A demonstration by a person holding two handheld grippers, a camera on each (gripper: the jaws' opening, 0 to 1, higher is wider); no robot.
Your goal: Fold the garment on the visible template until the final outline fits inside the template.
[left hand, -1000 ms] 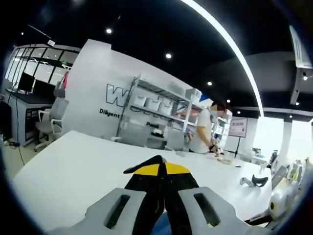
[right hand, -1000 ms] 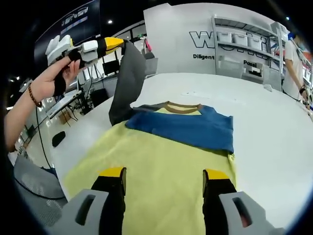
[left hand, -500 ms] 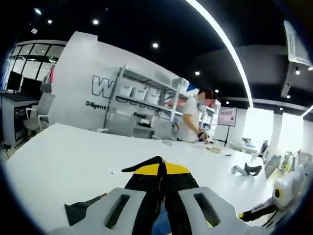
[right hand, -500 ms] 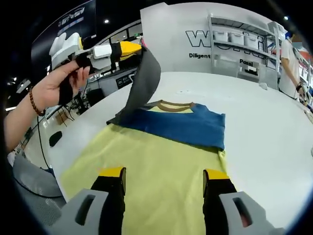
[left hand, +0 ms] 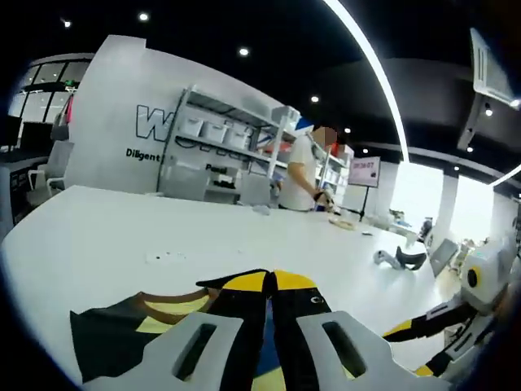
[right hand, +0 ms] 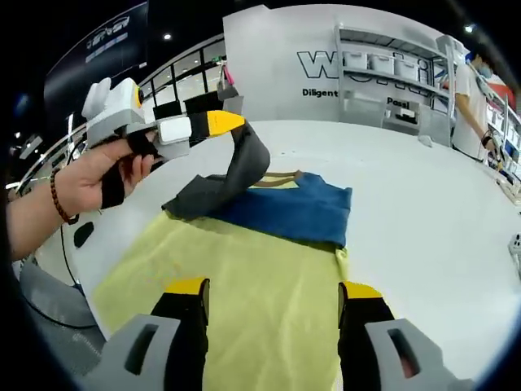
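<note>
Yellow-blue shirt (right hand: pixel 269 269) flat on table, grey sleeve (right hand: pixel 236 167) lifted

Left gripper (right hand: pixel 232 124) raised above the garment (right hand: pixel 269 269), gripped by a bare hand (right hand: pixel 102 167) with a beaded band at the wrist, forearm reaching in from the garment's left side. Yellow-tipped fingers (left hand: pixel 269 281) pressed together, pinching the grey sleeve (right hand: pixel 236 167), which hangs from them down to the garment. Right gripper (right hand: pixel 273 305) low over the garment's yellow hem end, fingers (right hand: pixel 189 287) spread well apart, nothing between them.
</note>
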